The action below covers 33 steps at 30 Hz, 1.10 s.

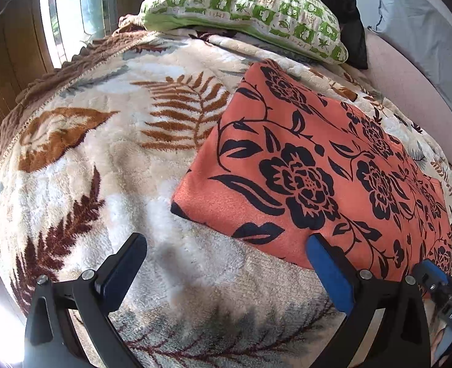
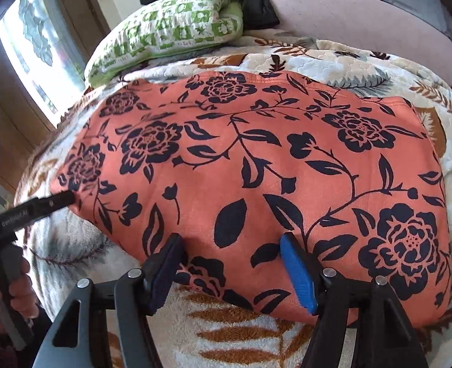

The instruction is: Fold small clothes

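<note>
From the left wrist, the left tongs (image 1: 226,245) are spread wide with nothing between them. They hang over the fuzzy leaf blanket (image 1: 103,159), just beside the near edge of the orange cloth (image 1: 318,168). That cloth has black flowers and lies flat and folded on the blanket. Only this view shows the grey-blue pillow (image 1: 422,30) at the far right. The tip of the right tongs (image 1: 434,279) pokes in at the bottom right, mostly cut off.

From the right wrist, the right tongs (image 2: 230,248) are spread open over the near edge of the cloth (image 2: 256,168), not pinching it. Only here can you see a hand (image 2: 8,294) holding the left tongs (image 2: 42,204) by the cloth's left edge. The green checked pillow (image 2: 170,27) lies behind, with something black (image 2: 256,3) past it, too dark to make out.
</note>
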Available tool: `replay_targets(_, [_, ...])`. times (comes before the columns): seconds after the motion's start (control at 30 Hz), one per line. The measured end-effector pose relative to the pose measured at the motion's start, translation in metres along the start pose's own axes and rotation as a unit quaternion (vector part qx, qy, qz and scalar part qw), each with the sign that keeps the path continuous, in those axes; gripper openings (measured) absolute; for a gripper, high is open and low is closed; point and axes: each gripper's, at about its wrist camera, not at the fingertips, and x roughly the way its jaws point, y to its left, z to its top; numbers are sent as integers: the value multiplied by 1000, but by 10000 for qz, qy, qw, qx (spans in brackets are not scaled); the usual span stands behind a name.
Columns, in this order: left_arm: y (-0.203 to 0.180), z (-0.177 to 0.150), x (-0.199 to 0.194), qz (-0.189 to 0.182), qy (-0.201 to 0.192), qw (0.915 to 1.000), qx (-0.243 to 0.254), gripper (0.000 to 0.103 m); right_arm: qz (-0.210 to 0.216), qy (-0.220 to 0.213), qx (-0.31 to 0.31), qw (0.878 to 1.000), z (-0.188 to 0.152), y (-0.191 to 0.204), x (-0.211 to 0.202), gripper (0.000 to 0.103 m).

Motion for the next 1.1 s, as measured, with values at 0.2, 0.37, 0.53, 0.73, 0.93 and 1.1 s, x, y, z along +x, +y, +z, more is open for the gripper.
replay_targets(0.2, [-30, 0, -30, 576, -932, 9907, 804, 103, -291, -783, 726, 9939, 10, -29, -30, 69])
replay_targets(0.37, [-51, 1, -20, 461, -820, 9900, 1051, 103, -878, -200, 1330, 9870, 6, -65, -10, 68])
replay_targets(0.53, [-73, -1, 0, 460, -512, 9909, 1157, 103, -1173, -84, 906, 9889, 5, -56, -1, 71])
replay_targets(0.73, [-79, -4, 19, 585, -358, 9911, 1143, 103, -1365, -147, 642, 9885, 4, -48, 5, 78])
replay_targets(0.93, [-80, -4, 22, 660, -396, 9905, 1136, 103, -1630, -230, 482, 9852, 3, -40, 10, 81])
replay_targets(1.1, [-81, -1, 25, 710, -364, 9914, 1038, 103, -1591, -247, 647, 9848, 5, -40, 10, 87])
